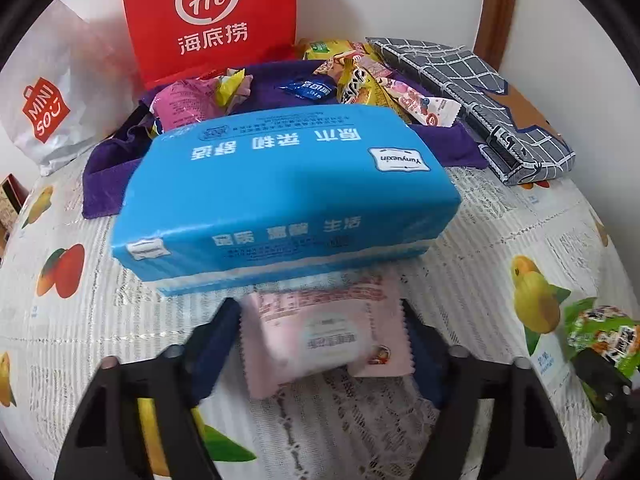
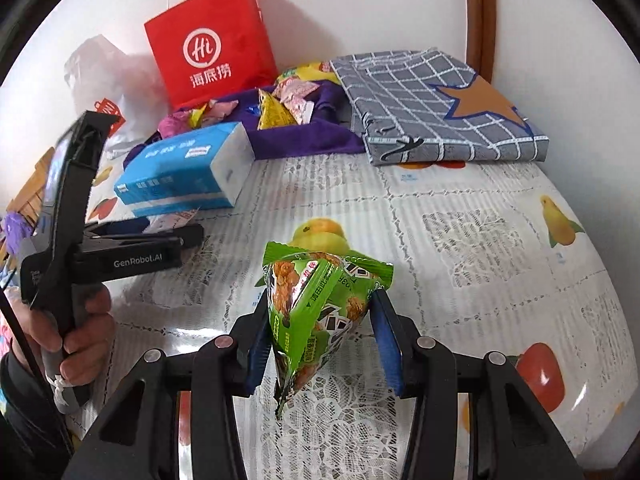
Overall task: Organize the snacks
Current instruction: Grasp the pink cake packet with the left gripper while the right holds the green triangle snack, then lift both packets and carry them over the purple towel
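My left gripper is shut on a pale pink snack packet, whose edges meet both blue pads just in front of a blue tissue pack. The right wrist view shows that same left gripper from the side, low over the table, with the pink packet poking out between its fingers. My right gripper is shut on a green triangular snack packet, held above the tablecloth. More snack packets lie in a heap on a purple cloth behind the tissue pack.
A red paper bag and a white shopping bag stand against the back wall. A grey checked folded cloth with a star lies at the back right. A hand holds the left gripper's handle. The round table has a fruit-print cover.
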Demonstrator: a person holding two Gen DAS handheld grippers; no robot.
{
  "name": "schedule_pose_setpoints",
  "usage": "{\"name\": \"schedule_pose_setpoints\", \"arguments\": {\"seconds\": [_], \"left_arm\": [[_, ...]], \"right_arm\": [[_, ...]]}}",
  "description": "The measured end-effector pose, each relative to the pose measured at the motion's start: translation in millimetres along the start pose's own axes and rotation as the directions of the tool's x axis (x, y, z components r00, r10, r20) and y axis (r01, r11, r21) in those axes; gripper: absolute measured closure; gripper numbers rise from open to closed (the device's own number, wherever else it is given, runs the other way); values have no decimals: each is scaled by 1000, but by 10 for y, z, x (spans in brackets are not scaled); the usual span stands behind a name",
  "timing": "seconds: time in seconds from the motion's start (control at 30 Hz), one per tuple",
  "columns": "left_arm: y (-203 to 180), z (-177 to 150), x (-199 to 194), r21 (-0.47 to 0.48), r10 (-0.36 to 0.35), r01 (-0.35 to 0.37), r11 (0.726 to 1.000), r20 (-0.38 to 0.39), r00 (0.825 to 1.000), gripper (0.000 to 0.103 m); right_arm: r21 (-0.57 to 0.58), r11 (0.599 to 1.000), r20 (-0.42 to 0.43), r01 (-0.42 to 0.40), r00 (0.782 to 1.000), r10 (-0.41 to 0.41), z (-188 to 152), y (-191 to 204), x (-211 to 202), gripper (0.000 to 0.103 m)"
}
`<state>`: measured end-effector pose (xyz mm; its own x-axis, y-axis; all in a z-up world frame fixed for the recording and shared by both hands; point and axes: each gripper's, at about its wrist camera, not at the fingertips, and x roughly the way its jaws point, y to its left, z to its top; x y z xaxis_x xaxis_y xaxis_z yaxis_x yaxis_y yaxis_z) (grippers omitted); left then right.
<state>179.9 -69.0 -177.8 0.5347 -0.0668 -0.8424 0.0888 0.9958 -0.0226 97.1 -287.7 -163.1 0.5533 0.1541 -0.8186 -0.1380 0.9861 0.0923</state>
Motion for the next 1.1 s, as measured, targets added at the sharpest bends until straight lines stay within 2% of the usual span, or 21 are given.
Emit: {"name": "schedule_pose_setpoints", "arguments": {"seconds": [0.07,0.1,0.3,0.4,0.53,0.73,0.97,1.1], "left_arm": [[65,-23,-32,3,-10,10,1000,2,1000,49],[105,-51,-55,4,-23,23,1000,-1,1000,49],[395,-296,-228,14,7,-7,1000,5,1000,50],[559,-416,-318,11,46,-46,999,21,999,50],[740,-508,-372,3,51,-51,999,47,998,50],[806,-521,-362,-29,20,-19,999,58,998,49],[792,-525,-346,-25,28,-27,999,57,998,46],[792,-528,-350,-23,29,-27,999,56,998,46]], "right_arm": [[-10,1000,-6,-11,1000,11,3,47,44,56],[-13,1000,-7,-17,1000,17,8,65,60,56],[-45,998,10,-41,999,41,96,298,157,56],[-66,996,21,-57,998,59,149,443,260,56],[-117,993,37,-15,999,19,192,645,440,56],[-109,994,8,-32,999,33,234,709,584,56],[-82,995,2,-61,998,62,234,661,603,56],[-83,996,4,-43,999,43,231,669,598,56]]}}
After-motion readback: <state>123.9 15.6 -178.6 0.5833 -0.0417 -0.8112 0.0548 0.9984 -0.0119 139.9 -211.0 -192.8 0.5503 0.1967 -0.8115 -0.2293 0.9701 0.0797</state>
